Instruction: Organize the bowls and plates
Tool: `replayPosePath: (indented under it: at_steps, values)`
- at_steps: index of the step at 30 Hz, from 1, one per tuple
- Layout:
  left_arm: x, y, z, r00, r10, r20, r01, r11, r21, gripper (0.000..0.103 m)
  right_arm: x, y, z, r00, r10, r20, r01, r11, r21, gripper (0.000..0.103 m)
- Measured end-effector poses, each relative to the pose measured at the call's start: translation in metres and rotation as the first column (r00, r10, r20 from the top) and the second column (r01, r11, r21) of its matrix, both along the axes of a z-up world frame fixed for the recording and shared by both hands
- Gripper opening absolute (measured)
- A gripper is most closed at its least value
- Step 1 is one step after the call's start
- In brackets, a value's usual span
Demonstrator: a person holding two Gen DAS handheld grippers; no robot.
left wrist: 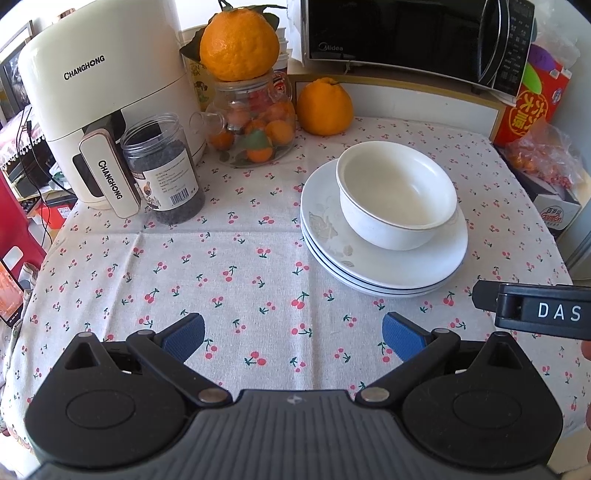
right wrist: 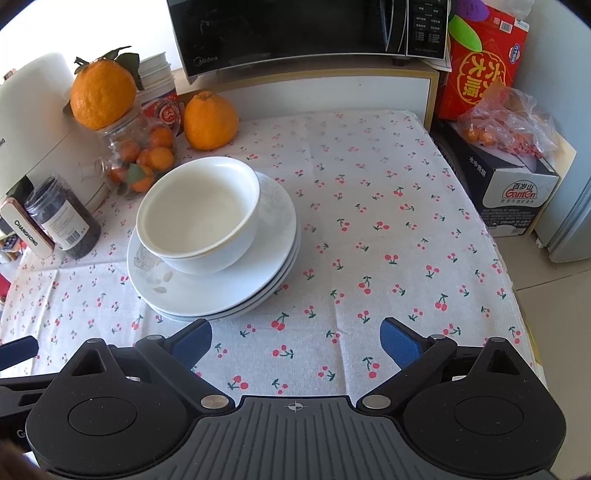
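Observation:
White bowls point(left wrist: 397, 195), nested, sit on a stack of white plates point(left wrist: 380, 266) on the cherry-print tablecloth. In the right wrist view the bowls point(right wrist: 199, 214) and plates point(right wrist: 207, 291) lie at centre left. My left gripper point(left wrist: 293, 338) is open and empty, low over the cloth, in front and to the left of the stack. My right gripper point(right wrist: 295, 341) is open and empty, in front and to the right of the stack. Part of the right gripper point(left wrist: 532, 310) shows at the right edge of the left wrist view.
An air fryer point(left wrist: 107, 99), a dark jar point(left wrist: 162, 170), a glass jar of small oranges point(left wrist: 255, 125) topped by a big orange point(left wrist: 238, 44), another orange point(left wrist: 325, 107), a microwave point(left wrist: 406, 33) and boxes point(right wrist: 498, 192) ring the table point(right wrist: 388, 221).

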State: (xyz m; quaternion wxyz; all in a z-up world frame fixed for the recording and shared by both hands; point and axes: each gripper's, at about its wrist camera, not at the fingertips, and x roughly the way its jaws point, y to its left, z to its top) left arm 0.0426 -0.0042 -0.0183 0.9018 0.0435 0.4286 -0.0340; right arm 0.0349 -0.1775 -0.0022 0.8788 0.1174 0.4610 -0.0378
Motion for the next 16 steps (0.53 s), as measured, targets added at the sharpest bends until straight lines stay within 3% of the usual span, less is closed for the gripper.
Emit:
replayPosePath:
  at_steps: [16]
  values:
    - [-0.0005, -0.0016, -0.0005, 1.0, -0.021, -0.011, 0.021, 1.0, 0.007, 0.103, 0.0007, 0.0053, -0.0026, 1.0, 0.015, -0.007, -0.015, 1.0, -0.011, 0.099]
